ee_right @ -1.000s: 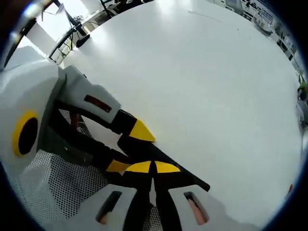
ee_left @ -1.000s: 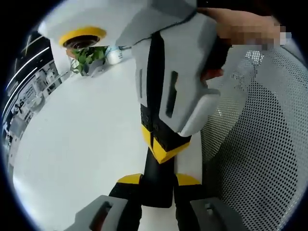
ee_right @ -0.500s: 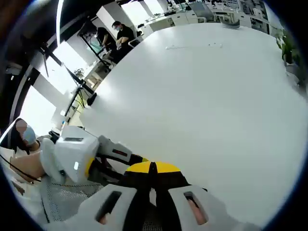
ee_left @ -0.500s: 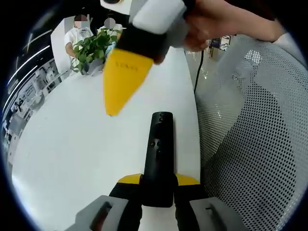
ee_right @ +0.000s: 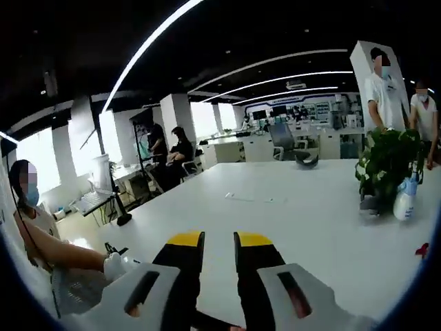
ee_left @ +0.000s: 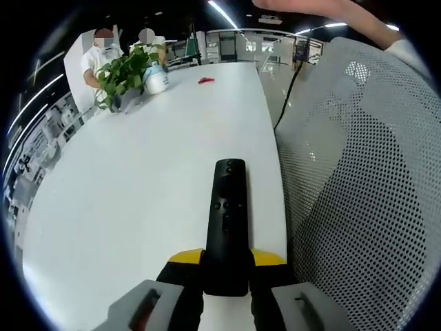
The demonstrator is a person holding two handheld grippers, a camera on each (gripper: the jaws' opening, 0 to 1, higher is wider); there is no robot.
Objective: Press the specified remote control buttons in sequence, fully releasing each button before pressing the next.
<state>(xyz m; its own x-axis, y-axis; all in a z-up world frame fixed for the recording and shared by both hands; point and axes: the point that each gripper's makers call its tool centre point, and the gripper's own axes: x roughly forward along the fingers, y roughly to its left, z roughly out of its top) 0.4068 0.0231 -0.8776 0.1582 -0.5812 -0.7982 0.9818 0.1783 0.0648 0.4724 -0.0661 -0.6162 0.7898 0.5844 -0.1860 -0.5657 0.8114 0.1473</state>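
Black rigid plastic, the remote control [ee_left: 227, 221] lies over the white surface [ee_left: 131, 179], its near end clamped in the left tool [ee_left: 226, 258]; light, likely slippery, best held low; right tool [ee_right: 219, 243] slightly parted, empty.

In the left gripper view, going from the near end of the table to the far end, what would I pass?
Left gripper clamped on the black remote → bare white table → potted plant and white bottle → small red object.

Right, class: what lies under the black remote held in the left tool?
The white table lies under the remote. The remote's near end is covered by the left tool, whose jaws clamp it.
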